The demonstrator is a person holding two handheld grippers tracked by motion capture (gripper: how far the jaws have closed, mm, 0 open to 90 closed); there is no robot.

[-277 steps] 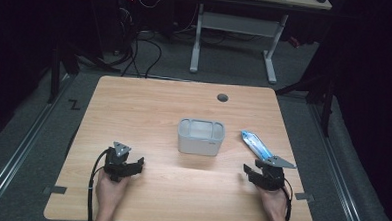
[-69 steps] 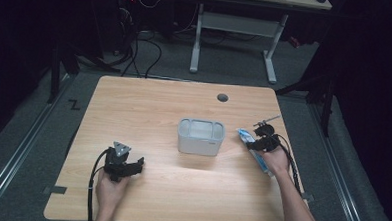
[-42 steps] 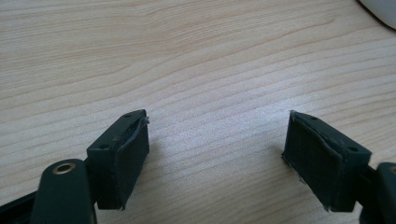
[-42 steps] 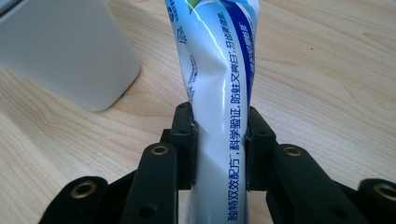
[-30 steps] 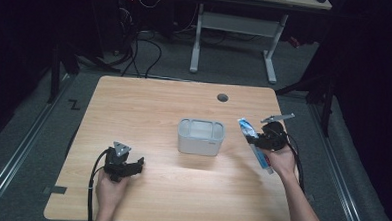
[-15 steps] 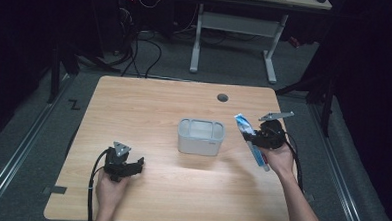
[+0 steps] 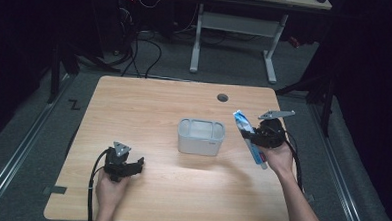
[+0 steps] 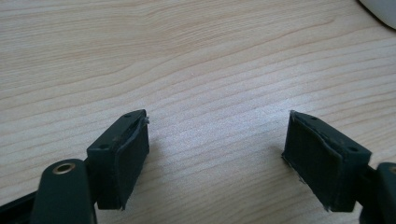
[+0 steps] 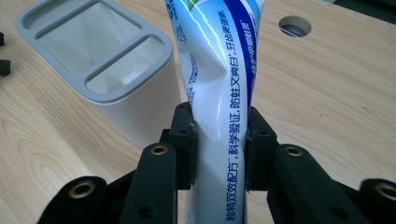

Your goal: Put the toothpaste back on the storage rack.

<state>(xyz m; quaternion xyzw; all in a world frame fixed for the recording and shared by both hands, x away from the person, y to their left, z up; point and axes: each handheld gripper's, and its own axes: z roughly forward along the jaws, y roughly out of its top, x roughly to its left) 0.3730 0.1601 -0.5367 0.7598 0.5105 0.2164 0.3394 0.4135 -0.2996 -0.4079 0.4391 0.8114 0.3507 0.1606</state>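
Left gripper (image 7: 131, 164): rests low on the near-left part of the light wooden desk (image 7: 149, 108), held in the person's left hand (image 7: 109, 189). In the left gripper view its two black padded jaws stand wide apart with bare wood grain between them; nothing is held. It is well apart from the work and takes no part in this step, as far as I can judge.

Centre: pale grey plastic holder with a divided top (image 7: 201, 136), upright near the middle of the desk. In the right gripper view the holder (image 9: 100, 70) shows a large compartment and a narrow slot, both apparently vacant.

Right gripper (image 7: 253, 138): clamped around the middle of a blue-and-white printed toothpaste tube (image 7: 249, 138), carried by the right hand (image 7: 277, 159). In the right gripper view the pads pinch the tube (image 9: 219, 93) from both sides so that its body creases slightly at the grip. The tube is off the desk, tilted, with one end up and toward the far left, just right of the holder and not touching it.

Progress (judgement): pick-up is done and the grip looks secure. Left to do: bring the tube over the holder's opening, stand it closer to upright, lower it into a compartment, release. Which compartment is intended cannot be told.

Far side: round cable hole in the desk (image 7: 222, 97), unused.
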